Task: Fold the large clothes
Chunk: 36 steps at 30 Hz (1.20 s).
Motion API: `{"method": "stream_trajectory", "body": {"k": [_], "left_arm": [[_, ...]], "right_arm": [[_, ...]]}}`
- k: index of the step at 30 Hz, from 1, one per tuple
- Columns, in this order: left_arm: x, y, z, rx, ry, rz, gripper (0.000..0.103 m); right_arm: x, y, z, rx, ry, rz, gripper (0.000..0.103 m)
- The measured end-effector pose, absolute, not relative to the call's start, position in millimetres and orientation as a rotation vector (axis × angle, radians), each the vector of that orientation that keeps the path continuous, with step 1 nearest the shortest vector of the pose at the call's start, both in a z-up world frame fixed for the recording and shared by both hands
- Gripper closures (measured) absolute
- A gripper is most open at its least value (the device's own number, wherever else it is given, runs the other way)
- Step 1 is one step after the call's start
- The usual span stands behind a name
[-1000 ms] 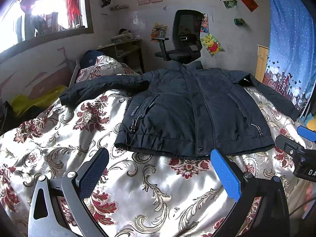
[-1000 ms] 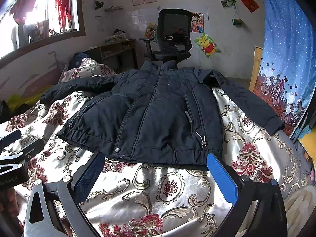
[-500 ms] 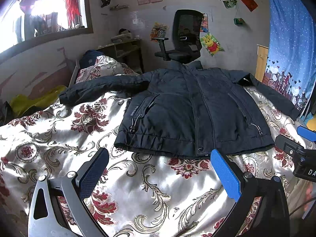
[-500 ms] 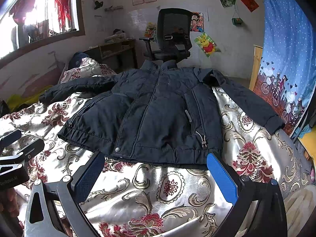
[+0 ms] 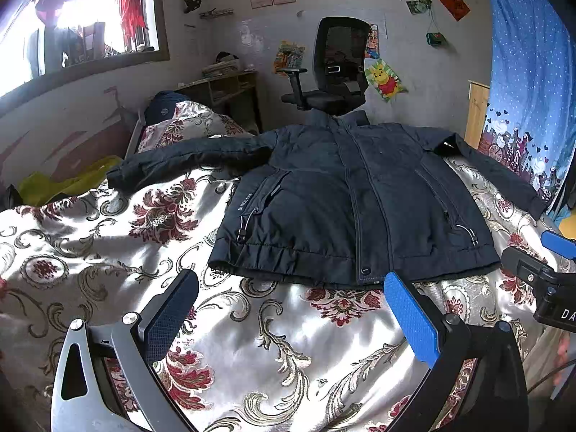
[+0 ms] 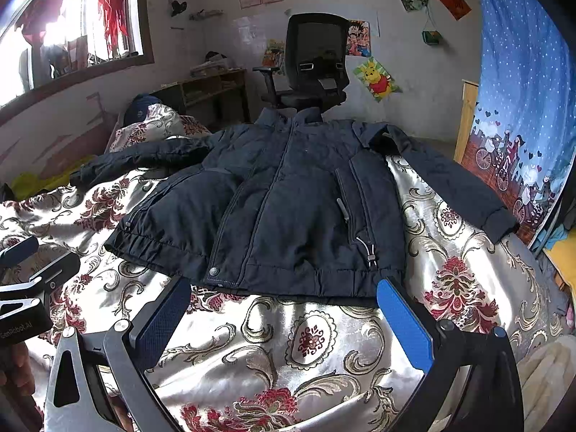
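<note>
Bedroom scene: bed covered by a shiny floral bedspread (image 5: 288, 342), black office chair (image 5: 338, 68) against the far wall behind it. Dark navy jacket (image 5: 342, 208) lies face up and zipped on the bedspread, collar toward the chair, hem toward both cameras, 2 sleeves spread out to either side. Left gripper (image 5: 288, 320) hangs over the bedspread just short of the jacket hem, jaws spread wide, nothing between them; its blue pads (image 5: 410, 320) sit apart from the fabric. Right gripper (image 6: 284, 320) is in the same posture on the near side of the hem, jaws wide, empty. Each gripper shows at the edge of the other's view, flanking the jacket's bottom corners. Window (image 5: 82, 25) sits left of the chair, blue patterned curtain (image 5: 532, 72) right of it, Winnie-the-Pooh poster (image 5: 385, 81) just beside the chair back.
</note>
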State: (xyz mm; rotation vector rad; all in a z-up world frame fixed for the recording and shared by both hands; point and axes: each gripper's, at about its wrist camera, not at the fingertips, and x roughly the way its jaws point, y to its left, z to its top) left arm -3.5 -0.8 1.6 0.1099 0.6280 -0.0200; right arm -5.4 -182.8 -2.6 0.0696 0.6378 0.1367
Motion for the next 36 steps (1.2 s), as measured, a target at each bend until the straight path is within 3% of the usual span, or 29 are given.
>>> {"method": "stream_trajectory", "body": {"k": [26, 36], "left_arm": [[7, -13, -3, 0.123, 0.647, -0.026, 0.002], [36, -32, 21, 0.064, 0.657, -0.062, 0.002]], "right_arm": [[-1, -193, -6, 0.068, 0.655, 0.083, 0.000], [2, -265, 22, 0.153, 0.509, -0.068, 0.000]]}}
